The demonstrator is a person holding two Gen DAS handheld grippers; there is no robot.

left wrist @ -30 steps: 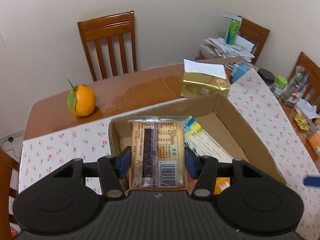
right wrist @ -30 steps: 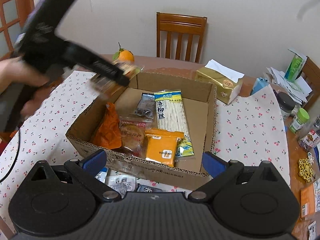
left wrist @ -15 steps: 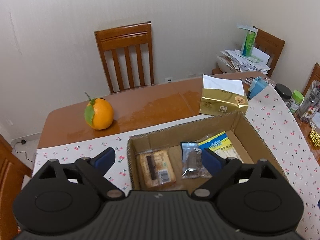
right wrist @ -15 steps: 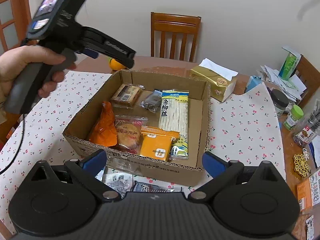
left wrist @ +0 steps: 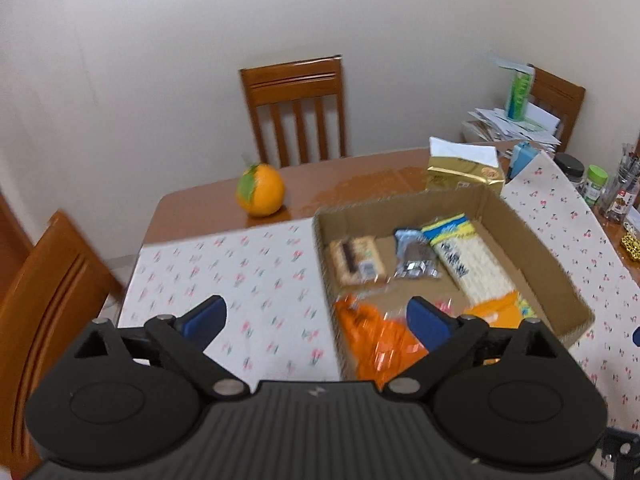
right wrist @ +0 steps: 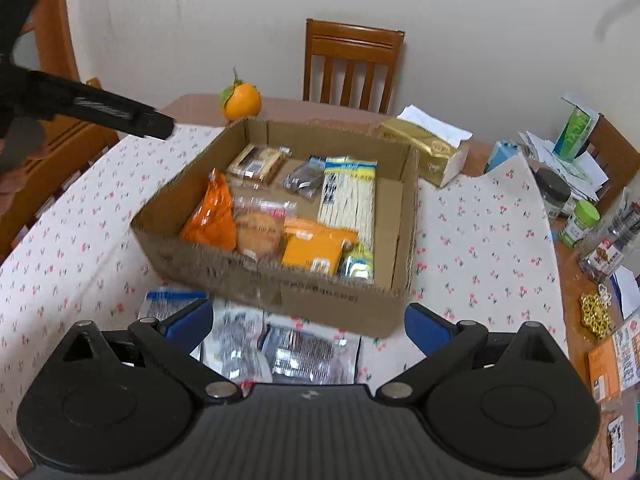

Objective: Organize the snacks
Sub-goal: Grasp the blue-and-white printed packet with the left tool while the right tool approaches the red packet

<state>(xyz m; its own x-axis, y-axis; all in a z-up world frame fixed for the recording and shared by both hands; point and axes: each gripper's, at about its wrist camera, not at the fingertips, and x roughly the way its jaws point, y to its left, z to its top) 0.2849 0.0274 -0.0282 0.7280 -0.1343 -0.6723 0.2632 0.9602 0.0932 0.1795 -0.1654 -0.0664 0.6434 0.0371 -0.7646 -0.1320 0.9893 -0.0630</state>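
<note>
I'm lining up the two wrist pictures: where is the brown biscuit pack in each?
Left wrist: biscuit pack lies in the box's far left corner, just right of picture centre.
Right wrist: biscuit pack in the same corner, upper middle.
Shared landmark: the orange beyond the box.

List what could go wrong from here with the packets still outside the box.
1. The right gripper hangs open over silver packets lying overlapped against the cardboard box; closing there may pinch two at once or catch the box wall.
2. The box front already holds the orange bag, the round cake and the orange packet; another snack dropped there may pile up.
3. The left gripper, its jaws opening and empty, sits near the box's left wall and may nudge it.
</note>
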